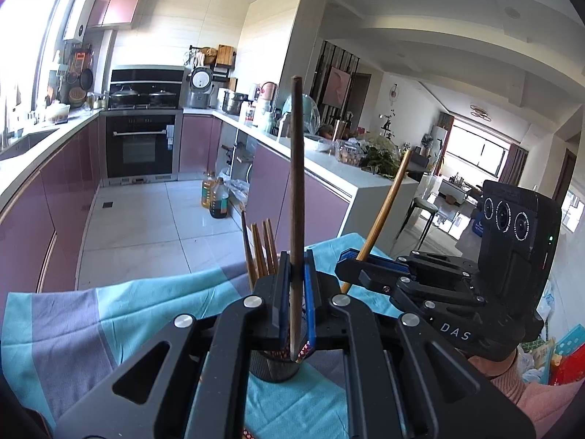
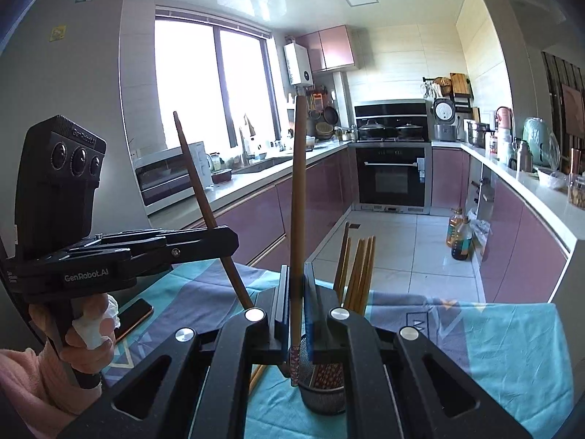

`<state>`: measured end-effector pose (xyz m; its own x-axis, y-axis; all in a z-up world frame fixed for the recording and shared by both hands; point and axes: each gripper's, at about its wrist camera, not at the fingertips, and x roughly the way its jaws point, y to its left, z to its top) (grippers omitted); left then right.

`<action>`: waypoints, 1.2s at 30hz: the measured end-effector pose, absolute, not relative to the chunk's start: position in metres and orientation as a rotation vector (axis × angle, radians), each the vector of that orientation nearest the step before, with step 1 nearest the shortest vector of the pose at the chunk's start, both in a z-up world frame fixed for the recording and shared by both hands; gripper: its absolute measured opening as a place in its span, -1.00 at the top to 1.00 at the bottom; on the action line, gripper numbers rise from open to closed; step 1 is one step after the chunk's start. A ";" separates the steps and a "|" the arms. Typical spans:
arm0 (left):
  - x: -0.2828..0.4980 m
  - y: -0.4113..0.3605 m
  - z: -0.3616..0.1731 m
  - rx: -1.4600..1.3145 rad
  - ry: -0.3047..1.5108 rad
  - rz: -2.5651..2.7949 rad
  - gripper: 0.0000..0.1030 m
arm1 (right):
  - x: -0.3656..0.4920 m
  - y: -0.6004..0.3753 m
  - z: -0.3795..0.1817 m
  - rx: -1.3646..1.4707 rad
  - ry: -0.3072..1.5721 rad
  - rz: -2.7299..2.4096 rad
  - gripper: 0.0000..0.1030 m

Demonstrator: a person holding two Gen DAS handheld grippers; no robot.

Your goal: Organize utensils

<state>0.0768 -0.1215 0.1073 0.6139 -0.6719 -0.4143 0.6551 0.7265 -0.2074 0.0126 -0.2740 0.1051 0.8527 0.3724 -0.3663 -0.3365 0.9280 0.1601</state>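
Note:
My left gripper [image 1: 296, 269] is shut on a dark brown chopstick [image 1: 297, 168] that stands nearly upright, its patterned lower end hanging over a dark mesh holder [image 1: 272, 367]. Several chopsticks [image 1: 260, 252] lean in that holder. To the right, my right gripper [image 1: 356, 258] is shut on a lighter bamboo chopstick [image 1: 389, 208]. In the right wrist view the right gripper [image 2: 297, 278] pinches the light chopstick [image 2: 298, 190] above the holder [image 2: 321, 395], beside the several chopsticks [image 2: 358, 270] in it. The left gripper [image 2: 232, 237] holds the dark chopstick [image 2: 195, 179], tilted.
A teal and grey cloth [image 2: 504, 344] covers the table. A phone [image 2: 133, 316] lies on it at the left, and one loose chopstick [image 2: 256, 376] lies by the holder. Beyond the table edge are tiled floor, oil bottles [image 2: 459, 236] and purple kitchen cabinets.

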 end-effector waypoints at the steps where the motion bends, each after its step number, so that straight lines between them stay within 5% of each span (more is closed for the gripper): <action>1: 0.077 -0.123 0.108 -0.034 0.485 -0.759 0.85 | 0.014 -0.274 0.106 0.091 0.403 0.371 0.88; 36: 0.091 -0.159 0.058 0.077 0.614 -0.676 0.85 | 0.046 -0.276 0.061 0.098 0.533 0.302 0.89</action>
